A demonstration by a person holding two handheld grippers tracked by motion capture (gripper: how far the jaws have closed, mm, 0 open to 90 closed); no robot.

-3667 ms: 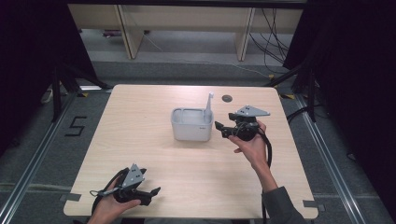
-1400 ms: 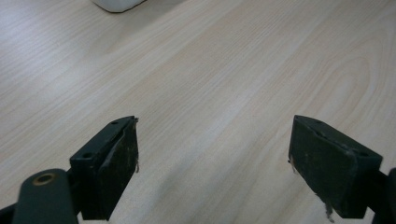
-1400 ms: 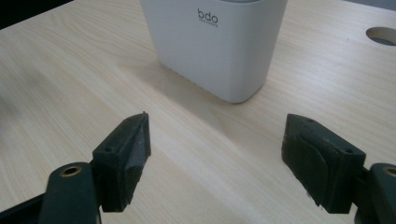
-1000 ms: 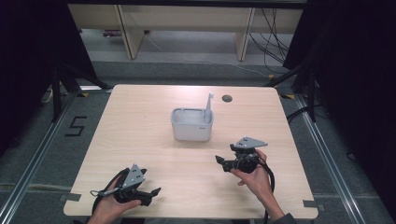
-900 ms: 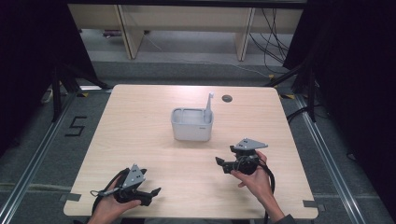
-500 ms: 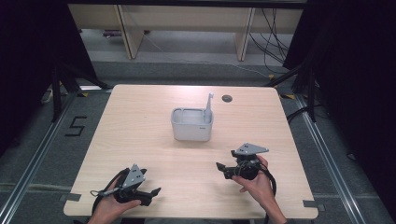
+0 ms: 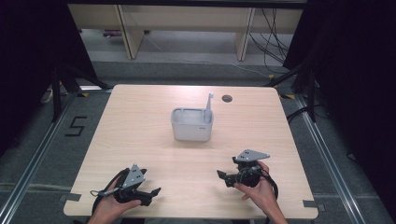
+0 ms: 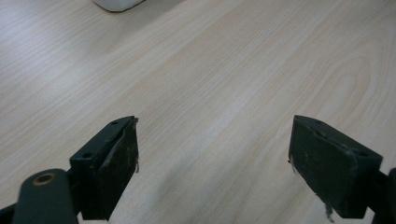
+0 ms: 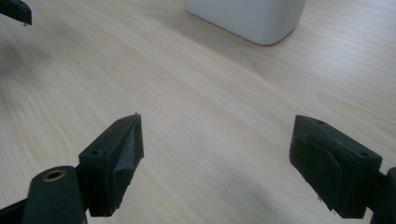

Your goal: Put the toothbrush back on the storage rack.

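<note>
Floor mark: one "5" (image 7: 76, 126) taped on the grey floor left of the table, the sole writing I can read.
Table: one pale wood top (image 7: 140, 121), with one dark round hole (image 7: 227, 98) near its far edge.
Left gripper (image 7: 150, 193): one, in my left hand (image 7: 109, 207) at the near left corner, low over the wood. In the left gripper view its two black jaws stand wide apart with nothing but bare wood between them.
Left plate: one grey three-cornered plate on top of that gripper, and one cable looping off it toward me.
Bin: one white box (image 7: 192, 124), open at the top, standing upright at the middle of the table, well apart from both grippers. Its corner shows at the top of the left gripper view (image 8: 116, 3) and its side wall at the top of the right gripper view (image 9: 247, 16).
Stick: one thin white upright piece (image 7: 209, 103) rising at the bin's right far corner; I cannot tell what it is.
Bin label: a small dark mark on the front wall, too small to read.
Right gripper (image 7: 221, 176): one, in my right hand (image 7: 259, 189) at the near right, pointing left. Its jaws also stand wide apart, holding nothing, the bin ahead of them.
Count: two grippers, two hands, one bin.
</note>
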